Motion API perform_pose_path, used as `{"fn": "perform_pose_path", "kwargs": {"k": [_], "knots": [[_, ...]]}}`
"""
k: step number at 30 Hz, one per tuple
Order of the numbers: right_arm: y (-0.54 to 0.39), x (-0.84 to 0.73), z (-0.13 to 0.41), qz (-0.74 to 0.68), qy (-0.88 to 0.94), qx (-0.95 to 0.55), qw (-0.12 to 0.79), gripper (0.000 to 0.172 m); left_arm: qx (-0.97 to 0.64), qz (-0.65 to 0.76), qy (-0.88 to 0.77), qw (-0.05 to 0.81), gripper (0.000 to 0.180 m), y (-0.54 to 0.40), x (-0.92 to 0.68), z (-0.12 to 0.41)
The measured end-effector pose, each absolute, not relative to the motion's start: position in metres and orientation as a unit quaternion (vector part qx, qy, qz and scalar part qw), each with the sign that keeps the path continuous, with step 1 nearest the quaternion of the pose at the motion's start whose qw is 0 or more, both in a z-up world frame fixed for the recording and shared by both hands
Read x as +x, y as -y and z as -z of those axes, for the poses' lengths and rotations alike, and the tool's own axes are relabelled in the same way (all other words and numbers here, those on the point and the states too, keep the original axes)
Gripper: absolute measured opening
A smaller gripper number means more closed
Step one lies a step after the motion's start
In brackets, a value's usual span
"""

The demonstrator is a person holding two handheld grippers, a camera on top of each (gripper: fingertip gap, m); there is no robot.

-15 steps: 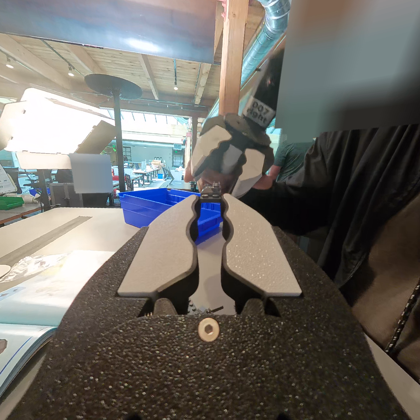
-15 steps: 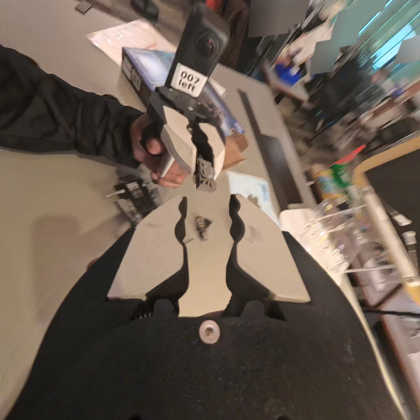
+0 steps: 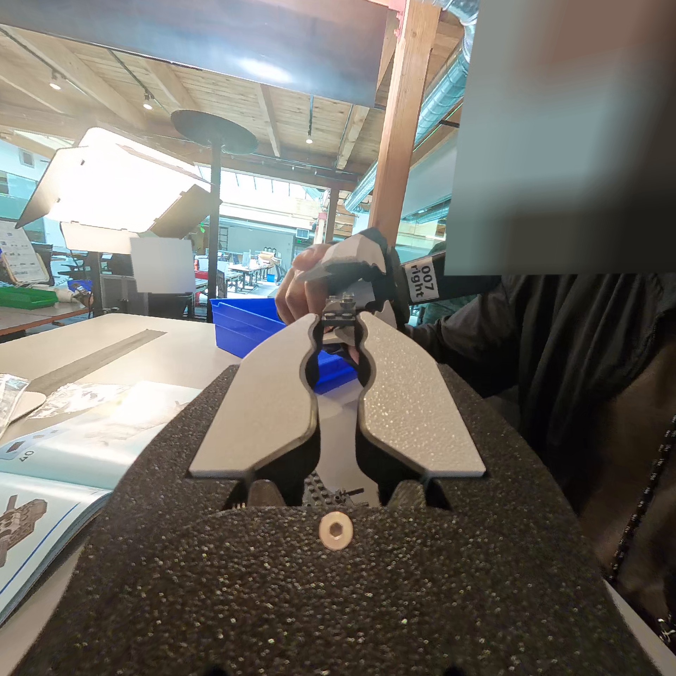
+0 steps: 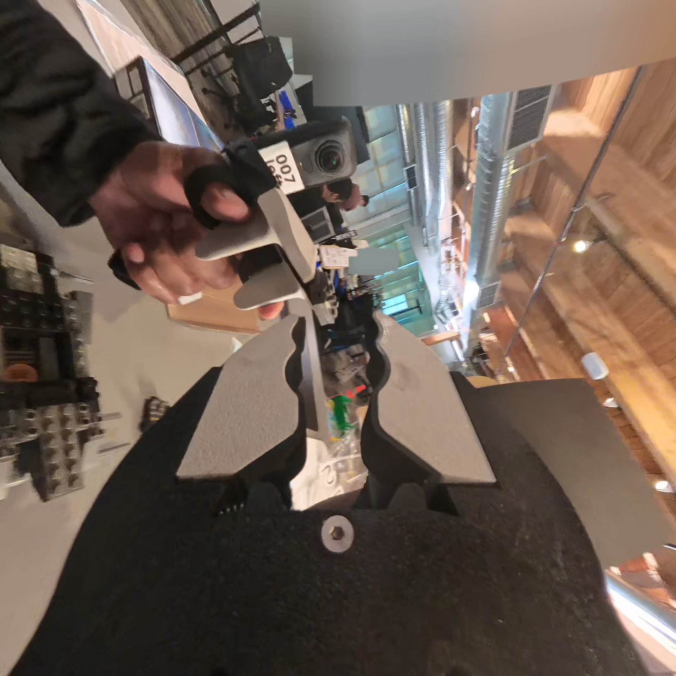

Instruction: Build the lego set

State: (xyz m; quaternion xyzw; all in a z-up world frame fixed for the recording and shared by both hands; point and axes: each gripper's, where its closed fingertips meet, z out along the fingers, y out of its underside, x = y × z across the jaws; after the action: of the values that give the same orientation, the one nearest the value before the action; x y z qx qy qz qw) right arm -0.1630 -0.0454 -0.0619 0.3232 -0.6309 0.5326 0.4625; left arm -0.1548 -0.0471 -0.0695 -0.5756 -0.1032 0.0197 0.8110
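Left gripper [image 3: 339, 322] fingers pinched narrow; right gripper [image 4: 340, 322] fingers apart, turned sideways

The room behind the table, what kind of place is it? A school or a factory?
Probably a big shared workshop or maker space. It has a wooden beam ceiling with a bare silver air duct, rows of worktables far back, and a blue parts bin on the table beside a building-brick instruction booklet.

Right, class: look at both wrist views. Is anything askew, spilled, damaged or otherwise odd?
Nothing is spilled or visibly damaged. The left claw pinches a small dark grey stud brick assembly by its tips. The one oddity: the right wrist view is rolled sideways and blurred, so the table and the brick model look tipped.
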Motion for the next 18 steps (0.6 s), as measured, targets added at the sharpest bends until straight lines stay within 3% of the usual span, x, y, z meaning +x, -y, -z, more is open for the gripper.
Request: {"fn": "perform_pose_path", "kwargs": {"k": [11, 18], "knots": [[0.047, -0.163, 0.070, -0.537, 0.613, 0.337, 0.471, 0.025, -0.597, -0.048, 0.109, 0.793, 0.016, 0.043, -0.157, 0.073], [0.047, -0.164, 0.070, -0.537, 0.604, 0.336, 0.484, 0.011, -0.597, -0.044, 0.111, 0.793, 0.016, 0.042, -0.158, 0.074]]}}
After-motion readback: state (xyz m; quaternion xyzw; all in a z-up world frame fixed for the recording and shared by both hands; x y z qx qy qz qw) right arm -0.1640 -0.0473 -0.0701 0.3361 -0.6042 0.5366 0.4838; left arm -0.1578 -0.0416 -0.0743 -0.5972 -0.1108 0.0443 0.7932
